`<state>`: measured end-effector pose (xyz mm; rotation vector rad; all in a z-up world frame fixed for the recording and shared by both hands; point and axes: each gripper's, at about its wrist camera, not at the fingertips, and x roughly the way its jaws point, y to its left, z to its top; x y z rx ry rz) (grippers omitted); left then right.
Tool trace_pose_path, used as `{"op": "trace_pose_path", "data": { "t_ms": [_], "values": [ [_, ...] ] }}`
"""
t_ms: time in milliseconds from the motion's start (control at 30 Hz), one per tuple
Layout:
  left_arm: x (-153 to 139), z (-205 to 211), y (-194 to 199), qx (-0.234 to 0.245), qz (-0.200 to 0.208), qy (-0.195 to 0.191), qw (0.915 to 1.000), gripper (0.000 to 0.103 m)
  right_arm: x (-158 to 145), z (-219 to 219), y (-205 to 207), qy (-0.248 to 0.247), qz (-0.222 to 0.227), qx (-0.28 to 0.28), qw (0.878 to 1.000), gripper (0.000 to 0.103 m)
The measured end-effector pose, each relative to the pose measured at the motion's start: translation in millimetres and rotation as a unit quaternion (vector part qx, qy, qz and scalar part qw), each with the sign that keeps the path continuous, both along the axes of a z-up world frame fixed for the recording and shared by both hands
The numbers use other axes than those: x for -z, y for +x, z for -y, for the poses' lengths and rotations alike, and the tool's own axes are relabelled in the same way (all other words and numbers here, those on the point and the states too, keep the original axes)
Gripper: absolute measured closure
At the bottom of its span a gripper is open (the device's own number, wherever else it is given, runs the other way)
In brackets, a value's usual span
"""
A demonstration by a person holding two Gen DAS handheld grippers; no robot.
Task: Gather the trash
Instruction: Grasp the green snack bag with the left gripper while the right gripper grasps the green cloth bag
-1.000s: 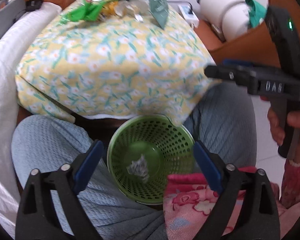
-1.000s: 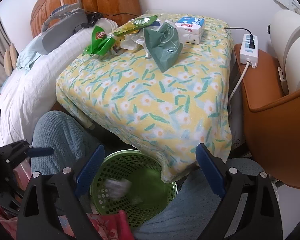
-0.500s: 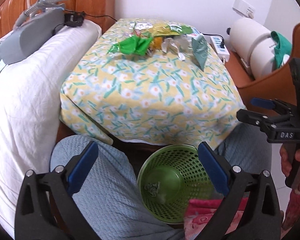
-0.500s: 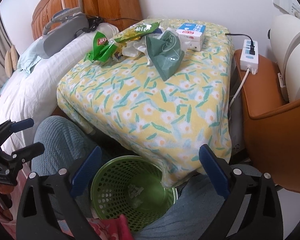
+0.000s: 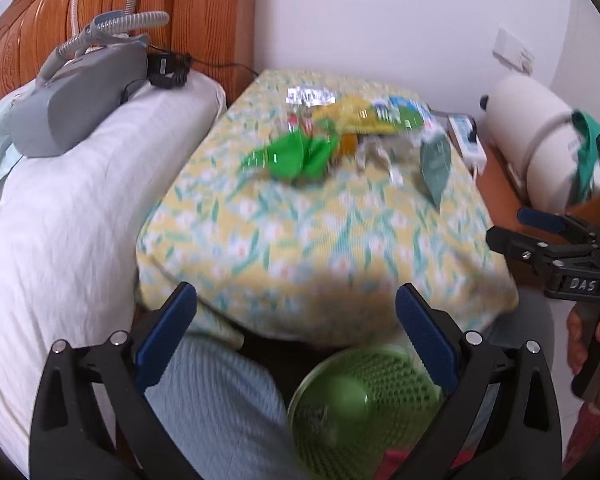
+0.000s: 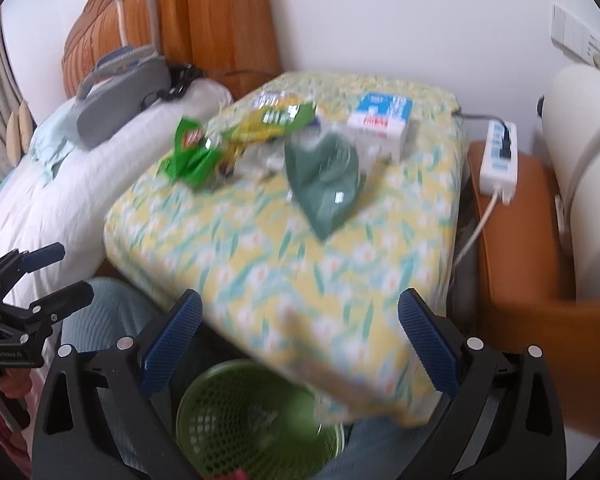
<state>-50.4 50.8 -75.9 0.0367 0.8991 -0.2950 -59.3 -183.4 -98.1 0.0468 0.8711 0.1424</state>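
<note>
A pile of wrappers lies at the far side of the floral-cloth table (image 5: 320,240): a bright green bag (image 5: 296,156) (image 6: 190,152), a yellow-green packet (image 5: 364,116) (image 6: 276,120), a dark green pouch (image 5: 436,168) (image 6: 326,184) and a blue-white carton (image 6: 384,120). A green mesh bin (image 5: 360,408) (image 6: 252,420) stands between the person's knees, with a crumpled scrap inside. My left gripper (image 5: 296,344) is open and empty above the bin. My right gripper (image 6: 296,344) is open and empty, also near the table's front edge.
A white pillow (image 5: 80,216) with a grey device (image 5: 80,96) lies left of the table. A power strip (image 6: 498,156) and an orange chair (image 6: 520,264) with a white roll (image 6: 588,168) stand to the right. A wooden headboard (image 5: 180,12) is behind.
Both grippers have lifted up and away from the bin and now face the table and its wrappers. Both stay open. The views are blurred by motion.
</note>
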Motion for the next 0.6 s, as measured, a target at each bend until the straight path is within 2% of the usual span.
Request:
{"op": "trace_pose_path", "data": {
  "t_ms": [100,300,533,600],
  "values": [
    [-4.3,3.4,23.5,-0.013,0.005,-0.015,0.9998,0.008,-1.3,1.8,26.6,-0.012,0.008,0.015,1.000,0.005],
    [-6.6,11.4,50.8,-0.029,0.020,-0.005,0.9994,0.008,11.8,0.9,70.6,-0.023,0.010,0.034,0.999,0.005],
    [3.7,19.6,74.0,-0.032,0.011,0.005,0.9994,0.008,30.5,-4.6,92.8,-0.044,0.014,0.046,0.998,0.005],
    [6.6,21.2,79.1,-0.033,0.009,0.007,0.9994,0.008,33.1,-3.1,94.8,-0.044,0.014,0.045,0.998,0.012]
  ]
}}
